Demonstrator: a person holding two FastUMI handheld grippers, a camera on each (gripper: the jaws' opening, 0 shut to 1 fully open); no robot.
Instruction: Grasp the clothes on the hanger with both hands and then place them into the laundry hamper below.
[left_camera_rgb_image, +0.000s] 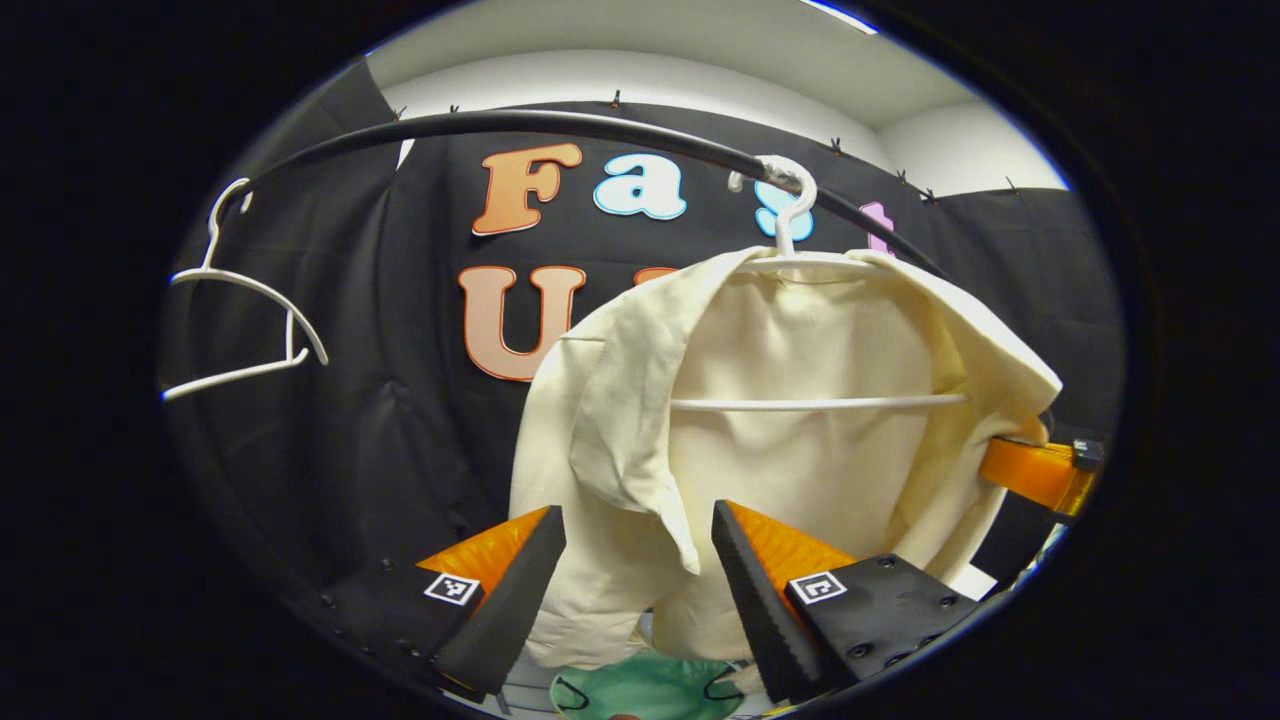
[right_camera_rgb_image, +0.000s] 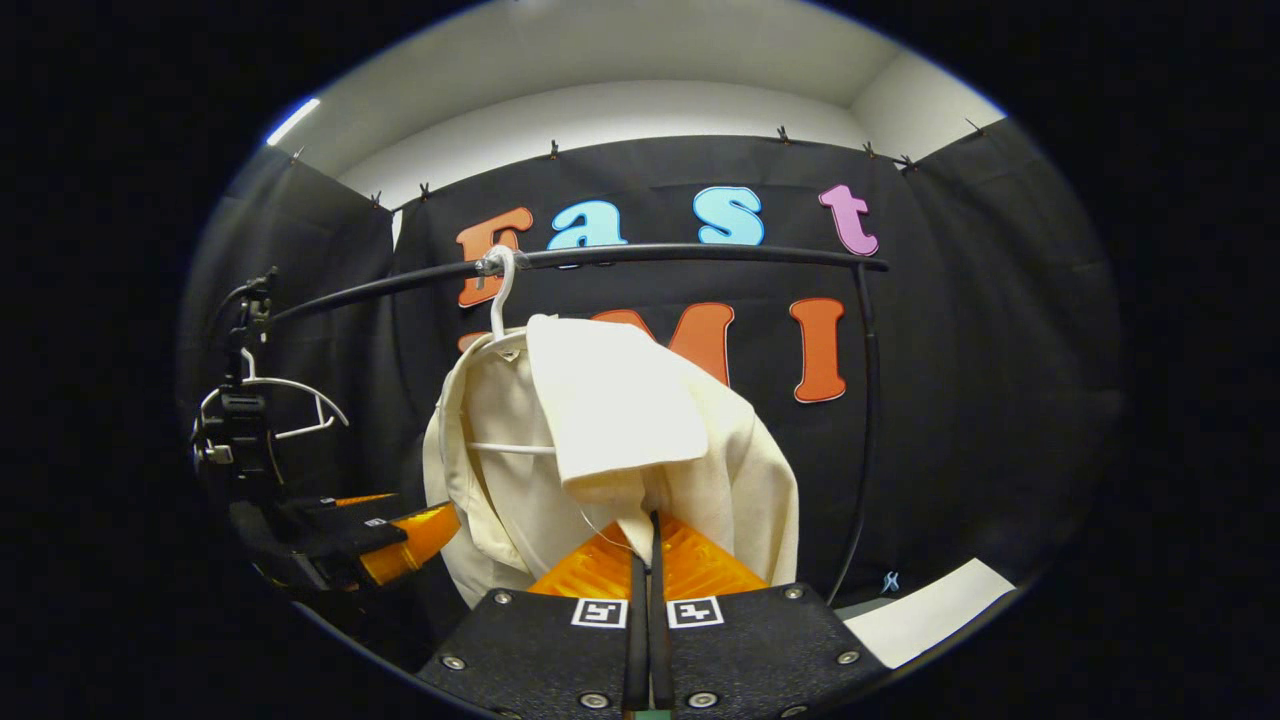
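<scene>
A cream shirt (left_camera_rgb_image: 790, 440) hangs on a white hanger (left_camera_rgb_image: 800, 260) from the black rail (left_camera_rgb_image: 560, 125). My left gripper (left_camera_rgb_image: 640, 550) is open, its fingers on either side of the shirt's lower front flap and not pressing it. In the right gripper view my right gripper (right_camera_rgb_image: 647, 525) is shut on a fold of the shirt (right_camera_rgb_image: 620, 420) at its lower edge. The right gripper (left_camera_rgb_image: 1040, 472) also appears at the shirt's far side in the left gripper view. The left gripper (right_camera_rgb_image: 405, 540) sits beside the shirt's left hem. Under the shirt lies the green laundry hamper (left_camera_rgb_image: 650, 690).
An empty white hanger (left_camera_rgb_image: 250, 320) hangs farther left on the rail. The rail's upright post (right_camera_rgb_image: 865, 420) stands right of the shirt. A white sheet (right_camera_rgb_image: 930, 610) lies low on the right.
</scene>
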